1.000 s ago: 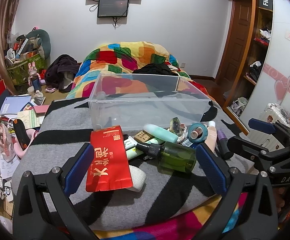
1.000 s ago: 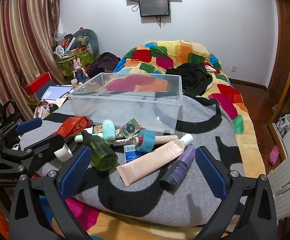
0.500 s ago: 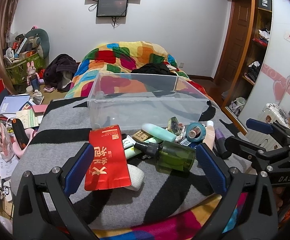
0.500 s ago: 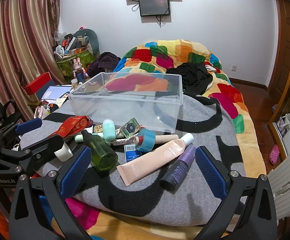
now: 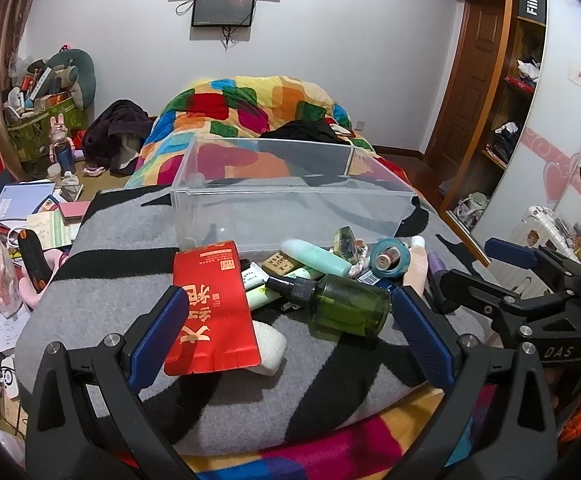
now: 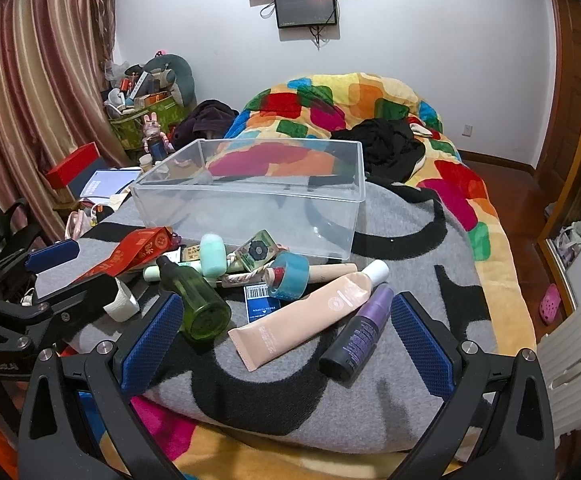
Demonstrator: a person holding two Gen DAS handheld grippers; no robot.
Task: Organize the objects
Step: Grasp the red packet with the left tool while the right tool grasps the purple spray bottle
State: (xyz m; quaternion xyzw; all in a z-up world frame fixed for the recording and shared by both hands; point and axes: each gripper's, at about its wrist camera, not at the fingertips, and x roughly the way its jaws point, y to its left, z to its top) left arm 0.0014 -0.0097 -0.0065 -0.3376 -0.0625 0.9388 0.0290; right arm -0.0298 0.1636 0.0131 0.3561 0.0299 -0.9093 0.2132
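Note:
A clear plastic bin point(image 5: 290, 196) point(image 6: 250, 204) stands empty on a grey and black blanket point(image 5: 102, 304). In front of it lies a pile: a red packet point(image 5: 210, 304) point(image 6: 130, 256), a green bottle point(image 5: 346, 310) point(image 6: 200, 304), a mint tube point(image 5: 316, 258) point(image 6: 212, 258), a blue tape roll point(image 5: 388, 258) point(image 6: 290, 276), a peach tube point(image 6: 310, 316) and a purple bottle point(image 6: 358, 332). My left gripper point(image 5: 290, 332) is open, low before the red packet and green bottle. My right gripper point(image 6: 286, 340) is open before the peach tube.
A colourful quilt point(image 6: 350, 108) and black clothes point(image 6: 382, 144) lie behind the bin. Cluttered floor with books and boxes lies to the left point(image 5: 22, 208). A wardrobe with shelves point(image 5: 530, 100) stands on the right. The blanket's front edge drops off near the grippers.
The left wrist view has shifted slightly; the pile sits a little lower and to the left. The right gripper has barely moved. Both stay open.

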